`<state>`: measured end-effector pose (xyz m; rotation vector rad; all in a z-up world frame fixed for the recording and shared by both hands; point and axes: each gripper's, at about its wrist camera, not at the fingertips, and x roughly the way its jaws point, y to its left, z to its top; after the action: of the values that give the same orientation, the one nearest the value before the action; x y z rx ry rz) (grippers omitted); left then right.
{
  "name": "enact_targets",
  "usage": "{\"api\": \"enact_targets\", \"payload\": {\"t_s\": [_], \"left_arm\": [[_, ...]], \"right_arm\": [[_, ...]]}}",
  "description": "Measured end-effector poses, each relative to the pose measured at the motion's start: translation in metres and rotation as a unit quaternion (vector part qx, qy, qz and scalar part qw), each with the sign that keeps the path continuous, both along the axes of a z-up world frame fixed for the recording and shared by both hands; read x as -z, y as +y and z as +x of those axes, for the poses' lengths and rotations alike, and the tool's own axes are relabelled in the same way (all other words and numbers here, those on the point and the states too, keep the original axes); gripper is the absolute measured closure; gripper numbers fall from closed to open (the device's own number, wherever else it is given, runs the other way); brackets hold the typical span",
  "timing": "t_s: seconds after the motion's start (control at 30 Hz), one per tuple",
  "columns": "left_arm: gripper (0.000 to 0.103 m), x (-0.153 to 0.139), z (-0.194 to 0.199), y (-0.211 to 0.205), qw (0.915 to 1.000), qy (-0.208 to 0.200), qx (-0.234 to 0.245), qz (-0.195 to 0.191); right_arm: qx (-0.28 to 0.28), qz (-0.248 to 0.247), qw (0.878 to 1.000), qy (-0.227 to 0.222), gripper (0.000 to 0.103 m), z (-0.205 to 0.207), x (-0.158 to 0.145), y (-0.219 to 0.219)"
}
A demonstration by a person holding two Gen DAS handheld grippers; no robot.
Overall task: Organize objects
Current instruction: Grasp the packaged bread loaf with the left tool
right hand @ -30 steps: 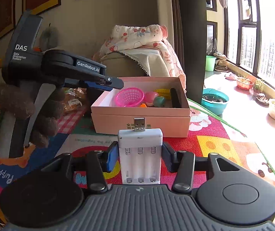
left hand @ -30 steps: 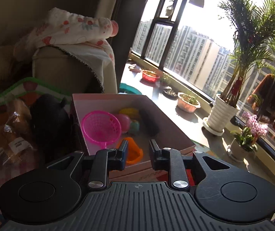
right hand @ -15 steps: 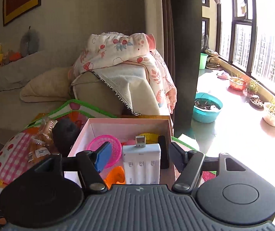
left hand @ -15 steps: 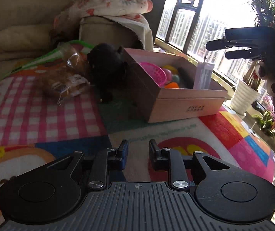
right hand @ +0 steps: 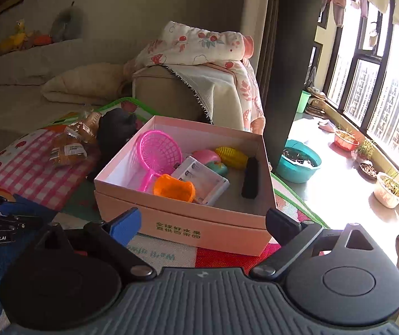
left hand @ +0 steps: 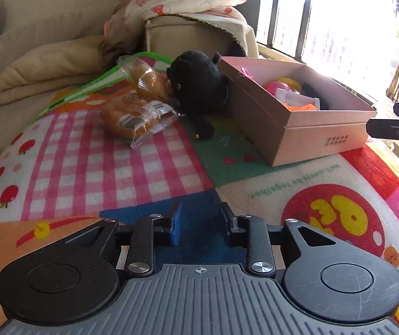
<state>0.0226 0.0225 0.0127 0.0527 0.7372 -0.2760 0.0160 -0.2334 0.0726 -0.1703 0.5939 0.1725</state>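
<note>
A pink cardboard box point(right hand: 182, 223) point(left hand: 325, 136) stands on the colourful play mat point(left hand: 132, 173). Inside lie a white battery holder point(right hand: 202, 181), a pink toy sieve point(right hand: 157, 153), an orange toy point(right hand: 174, 188), a yellow corn toy point(right hand: 231, 156) and a black bar point(right hand: 249, 178). My right gripper point(right hand: 202, 223) is wide open and empty, just in front of the box. My left gripper point(left hand: 201, 223) is open and empty, low over the mat. A black plush toy point(left hand: 196, 89) and two bagged buns point(left hand: 135, 114) lie left of the box.
A beige sofa with a folded blanket point(left hand: 43, 69) and a flowered quilt point(right hand: 199, 44) stands behind the mat. A teal basin point(right hand: 297, 164) and plant pots point(right hand: 389, 189) stand on the window ledge to the right. The right gripper's side shows at the left wrist view's right edge point(left hand: 395, 128).
My right gripper has opened wide and let go of the white battery holder, which now lies in the box. My left gripper has drawn back lower over the mat.
</note>
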Motion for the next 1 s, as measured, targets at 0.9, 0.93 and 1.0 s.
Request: {"api": "enact_targets", "payload": {"t_s": [0.9,0.93,1.0], "left_arm": [[0.028,-0.002,0.160,0.038,0.9701,0.030,-0.221,-0.096],[0.030,-0.002,0.158,0.038,0.9718,0.025,-0.216,-0.092],[0.042,-0.002,0.150,0.037,0.9751,0.018,-0.203,-0.088]], "right_arm": [[0.008,0.023,0.999,0.027,0.000,-0.011,0.054,0.008],[0.009,0.025,0.999,0.033,0.000,-0.009,0.055,0.008],[0.015,0.027,0.999,0.040,0.000,-0.006,0.056,0.006]]}}
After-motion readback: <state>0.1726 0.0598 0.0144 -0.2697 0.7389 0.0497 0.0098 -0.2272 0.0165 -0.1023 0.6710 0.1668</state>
